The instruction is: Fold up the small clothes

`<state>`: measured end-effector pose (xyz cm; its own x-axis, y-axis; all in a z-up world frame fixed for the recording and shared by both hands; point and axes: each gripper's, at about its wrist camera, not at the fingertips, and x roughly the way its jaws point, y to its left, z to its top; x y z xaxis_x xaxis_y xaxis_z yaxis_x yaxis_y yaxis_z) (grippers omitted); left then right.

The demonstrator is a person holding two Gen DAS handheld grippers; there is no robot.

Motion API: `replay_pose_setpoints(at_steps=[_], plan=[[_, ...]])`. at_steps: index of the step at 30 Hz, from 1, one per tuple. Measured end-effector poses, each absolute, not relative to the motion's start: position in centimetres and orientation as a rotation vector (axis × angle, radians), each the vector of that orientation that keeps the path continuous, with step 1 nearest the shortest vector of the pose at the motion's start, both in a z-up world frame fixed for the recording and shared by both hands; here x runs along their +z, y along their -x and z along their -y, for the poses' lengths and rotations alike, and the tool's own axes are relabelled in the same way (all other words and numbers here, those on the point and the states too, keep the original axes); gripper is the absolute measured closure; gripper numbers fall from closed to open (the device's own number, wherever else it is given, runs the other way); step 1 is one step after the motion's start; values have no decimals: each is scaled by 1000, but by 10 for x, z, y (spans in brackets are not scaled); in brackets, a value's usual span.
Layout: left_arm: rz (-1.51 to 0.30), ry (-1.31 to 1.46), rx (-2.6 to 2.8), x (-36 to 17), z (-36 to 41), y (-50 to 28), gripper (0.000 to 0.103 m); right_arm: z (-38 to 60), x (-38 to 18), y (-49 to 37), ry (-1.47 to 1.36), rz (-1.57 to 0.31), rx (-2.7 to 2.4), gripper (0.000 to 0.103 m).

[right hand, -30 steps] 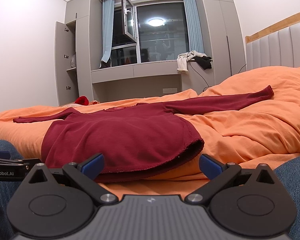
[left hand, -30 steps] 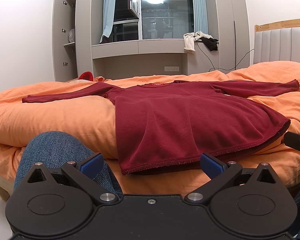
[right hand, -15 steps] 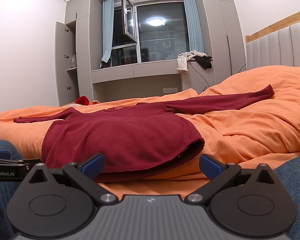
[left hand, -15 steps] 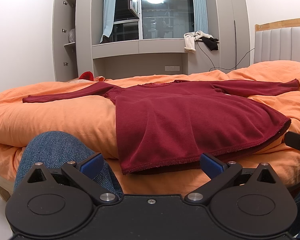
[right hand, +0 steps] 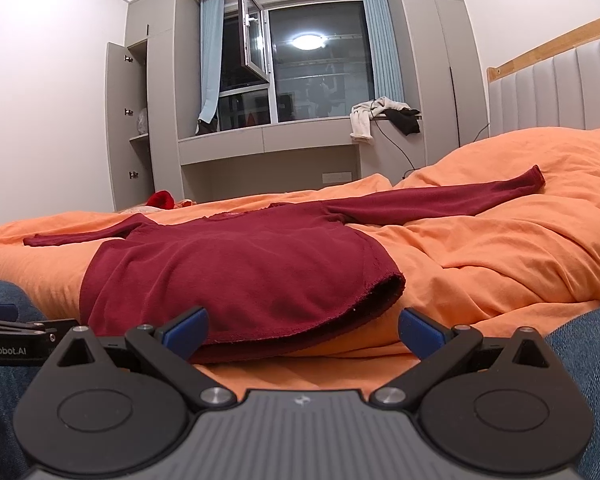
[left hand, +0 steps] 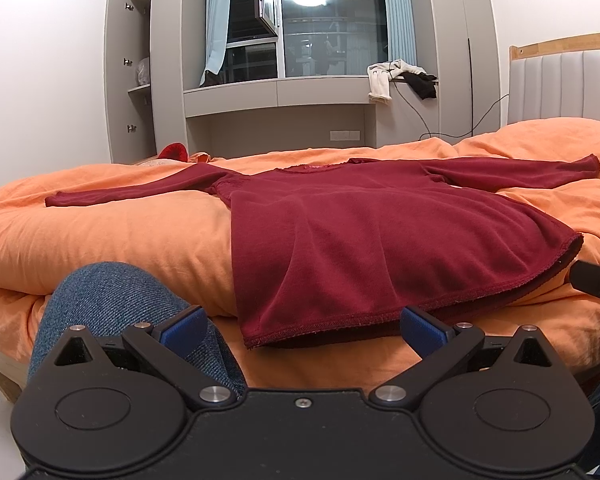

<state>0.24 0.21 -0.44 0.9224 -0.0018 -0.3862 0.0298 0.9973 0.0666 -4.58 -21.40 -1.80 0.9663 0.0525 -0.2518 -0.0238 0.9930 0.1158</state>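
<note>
Landmark: the red top [left hand: 360,232], laid flat on the orange duvet [left hand: 112,236], hem toward the cameras, neckline away. Everything below is relative to it.

- Far left of it: the left sleeve [left hand: 132,194] runs straight out from the shoulder. Spread like that so each sleeve can likely be folded in cleanly.
- Below its left hem corner: a denim knee [left hand: 112,300], then the left gripper [left hand: 300,326], blue pads wide apart, nothing between them, just short of the hem [left hand: 320,330]. Looks parked for a hem-corner pick.
- Body lies smooth, few wrinkles, no fold made yet. My read: task at its start.
- Below its right hem corner: the right gripper [right hand: 302,326], also spread and empty; its left pad overlaps the hem edge in view, contact can't be confirmed.
- Far right: the right sleeve [right hand: 440,200] is stretched out up the duvet's slope toward the headboard [right hand: 556,92].
- Behind the neckline: window ledge with loose clothes [left hand: 400,80], irrelevant.
</note>
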Motion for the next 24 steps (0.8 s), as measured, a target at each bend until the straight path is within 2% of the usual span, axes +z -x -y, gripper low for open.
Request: replay_pose_setpoints(at_steps=[24], plan=[[-417, -105, 2, -6, 6, -7, 0, 217, -22, 44, -127, -274, 61, 0]])
